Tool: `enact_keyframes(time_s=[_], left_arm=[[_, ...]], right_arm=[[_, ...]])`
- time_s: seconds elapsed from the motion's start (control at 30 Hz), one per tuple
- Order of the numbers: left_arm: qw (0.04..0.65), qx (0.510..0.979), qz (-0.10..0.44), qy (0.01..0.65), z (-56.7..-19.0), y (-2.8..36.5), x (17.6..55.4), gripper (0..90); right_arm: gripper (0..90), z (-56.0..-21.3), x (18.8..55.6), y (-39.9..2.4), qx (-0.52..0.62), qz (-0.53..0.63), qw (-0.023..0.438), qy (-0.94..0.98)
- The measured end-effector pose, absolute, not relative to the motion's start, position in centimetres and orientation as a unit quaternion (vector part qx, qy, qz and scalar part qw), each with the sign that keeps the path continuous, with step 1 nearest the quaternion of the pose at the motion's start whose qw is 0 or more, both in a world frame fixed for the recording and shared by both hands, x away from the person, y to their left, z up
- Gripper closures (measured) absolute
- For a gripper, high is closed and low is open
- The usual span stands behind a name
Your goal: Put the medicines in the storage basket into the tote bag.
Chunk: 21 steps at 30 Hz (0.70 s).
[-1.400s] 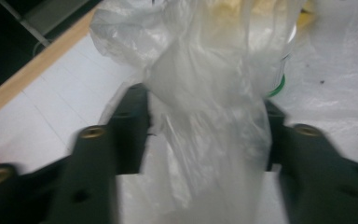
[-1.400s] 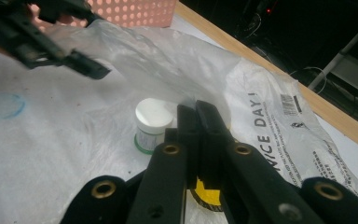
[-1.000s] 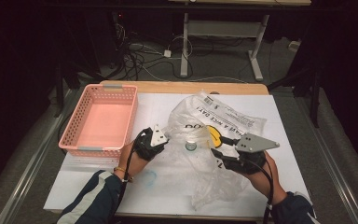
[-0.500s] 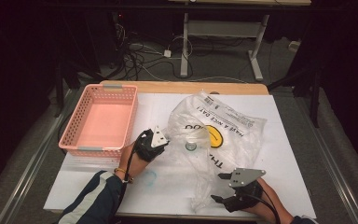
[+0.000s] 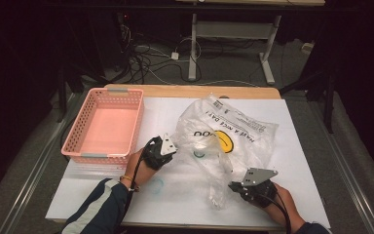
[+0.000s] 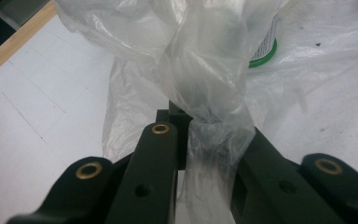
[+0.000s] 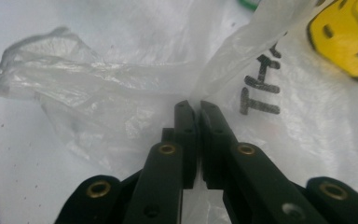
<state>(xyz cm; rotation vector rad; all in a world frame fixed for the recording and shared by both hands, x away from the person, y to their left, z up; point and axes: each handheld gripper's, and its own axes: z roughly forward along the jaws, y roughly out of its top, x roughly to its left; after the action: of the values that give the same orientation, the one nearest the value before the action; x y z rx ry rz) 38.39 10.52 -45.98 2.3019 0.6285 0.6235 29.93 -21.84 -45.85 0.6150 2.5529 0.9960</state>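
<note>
Right tongs have come down and pinched the bag's loose end

The right tongs were up by the yellow smiley a second ago; now they sit lower, near the front edge of the white table. Their jaws have just been closing, and now they are shut on a thin fold of the clear plastic bag (you can see the film squeezed between the tips in the right gripper view). The left tongs have not moved and stay shut on a bunched twist of the bag at its left side. The bag lies in the middle of the table, right of the empty pink basket. With both ends held, I think the bag can now be pulled open or lifted.
</note>
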Motion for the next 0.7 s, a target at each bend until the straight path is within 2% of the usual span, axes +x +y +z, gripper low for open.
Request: enact_keyframes(time_s=[0.23, 0.37, 0.7], left_arm=[[0.340, 0.875, 0.249, 0.239, -45.1, 11.2, 38.0, 86.1], [0.341, 0.874, 0.253, 0.236, -44.4, 12.1, 37.2, 86.3], [0.402, 0.840, 0.272, 0.242, -41.0, 14.8, 35.7, 86.3]], right_arm=[[89.1, -44.3, 30.1, -23.1, 0.235, 0.383, 0.227, 0.864], [89.2, -43.6, 30.3, -23.9, 0.243, 0.401, 0.245, 0.848], [89.6, -40.2, 30.9, -25.7, 0.246, 0.447, 0.316, 0.800]])
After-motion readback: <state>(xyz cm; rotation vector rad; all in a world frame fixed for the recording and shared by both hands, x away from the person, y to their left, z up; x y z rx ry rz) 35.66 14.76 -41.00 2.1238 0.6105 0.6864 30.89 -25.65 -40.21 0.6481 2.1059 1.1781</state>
